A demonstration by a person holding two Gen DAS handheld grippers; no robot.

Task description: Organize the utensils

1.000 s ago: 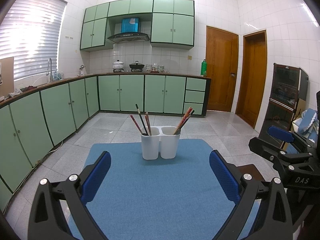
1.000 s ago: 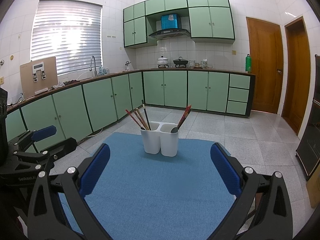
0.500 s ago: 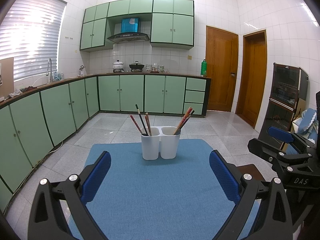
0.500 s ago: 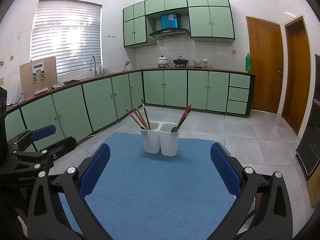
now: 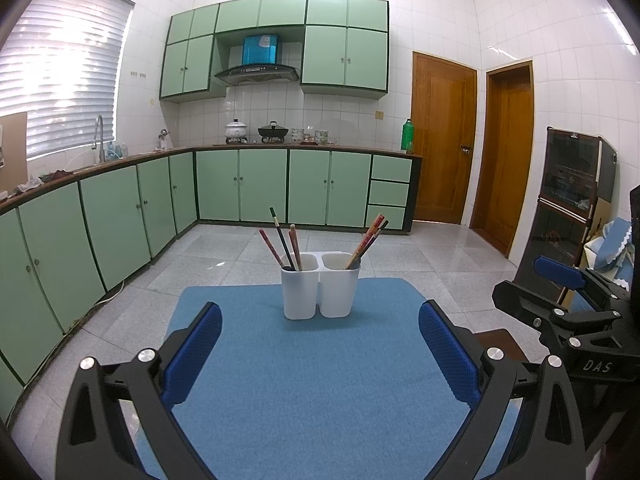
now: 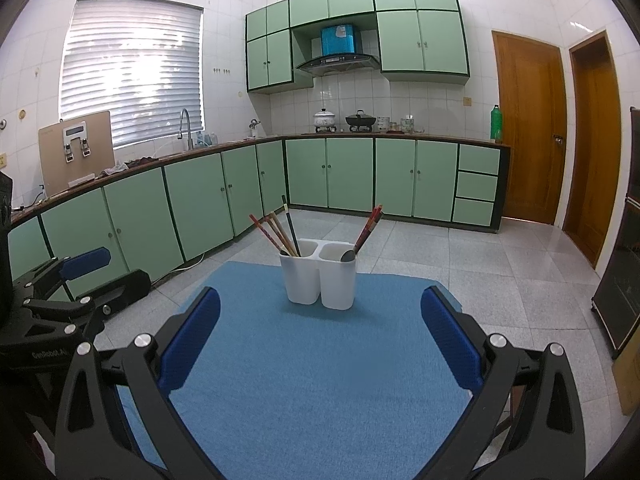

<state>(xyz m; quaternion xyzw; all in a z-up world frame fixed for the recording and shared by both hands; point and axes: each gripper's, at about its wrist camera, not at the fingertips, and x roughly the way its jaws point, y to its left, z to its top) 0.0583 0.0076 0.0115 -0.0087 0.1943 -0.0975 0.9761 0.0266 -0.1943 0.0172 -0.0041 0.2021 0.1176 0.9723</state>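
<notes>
Near the far edge of the blue mat (image 5: pixel 304 380) stands the white two-cup holder (image 5: pixel 320 286), upright. Its left cup holds several chopsticks (image 5: pixel 285 242) leaning left; its right cup holds chopsticks (image 5: pixel 366 240) leaning right and, in the right wrist view, a spoon (image 6: pixel 348 255). Bare mat lies all around the holder, widest on the near side. The left gripper (image 5: pixel 320 354) hovers above that near stretch, jaws spread wide, gripping nothing. The right gripper (image 6: pixel 320 340) hovers likewise, well short of the holder, wide apart and empty. Grey floor tiles (image 5: pixel 432 256) surround the mat.
</notes>
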